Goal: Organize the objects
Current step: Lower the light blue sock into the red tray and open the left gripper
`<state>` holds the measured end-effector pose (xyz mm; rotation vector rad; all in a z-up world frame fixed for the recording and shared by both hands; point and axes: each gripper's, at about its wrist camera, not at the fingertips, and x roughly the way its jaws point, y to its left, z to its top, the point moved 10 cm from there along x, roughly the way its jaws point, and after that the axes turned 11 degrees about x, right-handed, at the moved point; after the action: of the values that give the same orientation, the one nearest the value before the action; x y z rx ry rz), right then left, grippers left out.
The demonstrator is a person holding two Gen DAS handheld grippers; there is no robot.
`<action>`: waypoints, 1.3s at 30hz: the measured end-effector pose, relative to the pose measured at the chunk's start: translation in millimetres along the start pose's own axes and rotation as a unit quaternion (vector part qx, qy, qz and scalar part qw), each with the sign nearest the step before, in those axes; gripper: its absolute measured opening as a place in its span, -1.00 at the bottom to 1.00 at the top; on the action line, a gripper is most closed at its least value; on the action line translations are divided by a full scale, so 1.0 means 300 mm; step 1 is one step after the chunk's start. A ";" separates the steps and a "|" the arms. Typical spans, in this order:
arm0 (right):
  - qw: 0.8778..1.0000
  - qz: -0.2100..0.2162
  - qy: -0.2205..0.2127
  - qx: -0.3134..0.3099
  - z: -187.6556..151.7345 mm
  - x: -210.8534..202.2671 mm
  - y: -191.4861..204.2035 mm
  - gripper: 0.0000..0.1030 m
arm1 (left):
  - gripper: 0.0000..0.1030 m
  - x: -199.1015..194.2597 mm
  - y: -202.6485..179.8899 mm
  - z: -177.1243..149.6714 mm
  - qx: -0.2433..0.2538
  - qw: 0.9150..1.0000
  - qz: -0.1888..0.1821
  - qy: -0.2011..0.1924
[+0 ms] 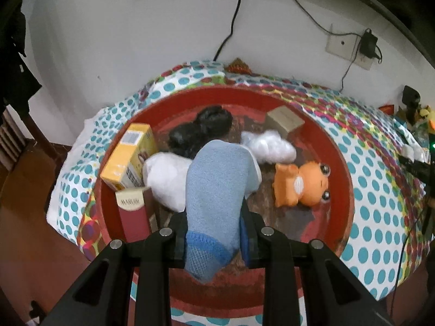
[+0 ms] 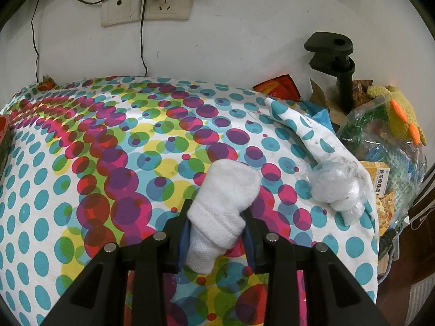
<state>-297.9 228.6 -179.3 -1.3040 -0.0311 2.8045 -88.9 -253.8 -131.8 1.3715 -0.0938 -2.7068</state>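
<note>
The left tongs pinch a blue sock above the red tray near the worktop's back-left corner. The right tongs pinch a white sock over the spotted cloth. Depositing seems underway; next, release the blue sock among the tray's contents.

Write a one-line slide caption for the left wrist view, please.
Left gripper holds a blue sock above a red tray of assorted objects.
</note>
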 end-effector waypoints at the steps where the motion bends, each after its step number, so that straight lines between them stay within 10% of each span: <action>1: 1.000 -0.001 0.000 -0.001 0.000 0.000 0.002 -0.34 | -0.52 0.006 -0.004 -0.010 0.002 1.000 -0.001 0.004; 39: 1.000 -0.003 -0.001 -0.003 0.001 -0.004 0.003 -0.34 | -0.26 0.060 -0.011 -0.080 0.004 0.999 -0.015 0.034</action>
<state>-297.4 227.6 -178.2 -1.2994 -0.0445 2.8040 -80.4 -252.8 -160.8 1.4762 -0.0805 -2.6843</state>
